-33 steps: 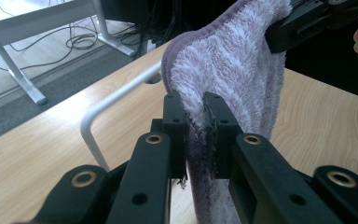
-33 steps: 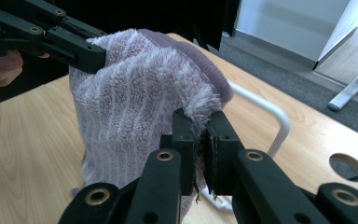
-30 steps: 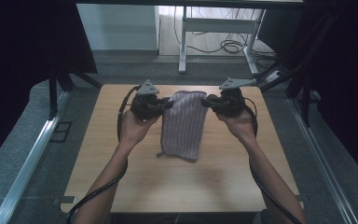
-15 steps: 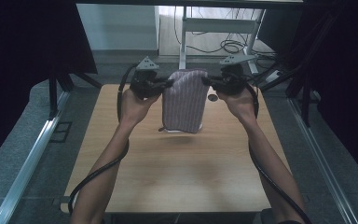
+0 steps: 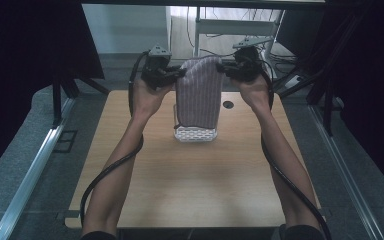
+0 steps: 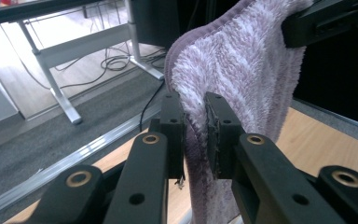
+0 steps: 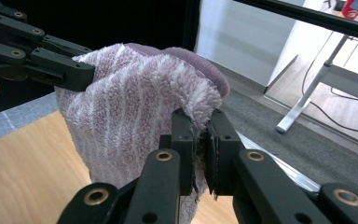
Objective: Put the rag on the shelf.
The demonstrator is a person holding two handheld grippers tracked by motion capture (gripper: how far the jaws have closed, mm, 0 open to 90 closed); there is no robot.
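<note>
A purple striped towel hangs in the air above the far part of the wooden table, held by its two top corners. My left gripper is shut on the towel's left corner. My right gripper is shut on the right corner. The towel's lower edge hangs just over a clear basket with a white lattice bottom. In the left gripper view the other gripper's jaws pinch the cloth at the upper right. In the right gripper view the other gripper holds the cloth at the left.
A small dark hole sits in the tabletop right of the basket. Beyond the table are a grey floor, a white desk frame and loose cables. Dark curtains stand at both sides. A metal rail runs along the left.
Both grippers have lifted the towel off the table and carried it away from the person. It now hangs upright over the basket, which the cloth had covered before.
</note>
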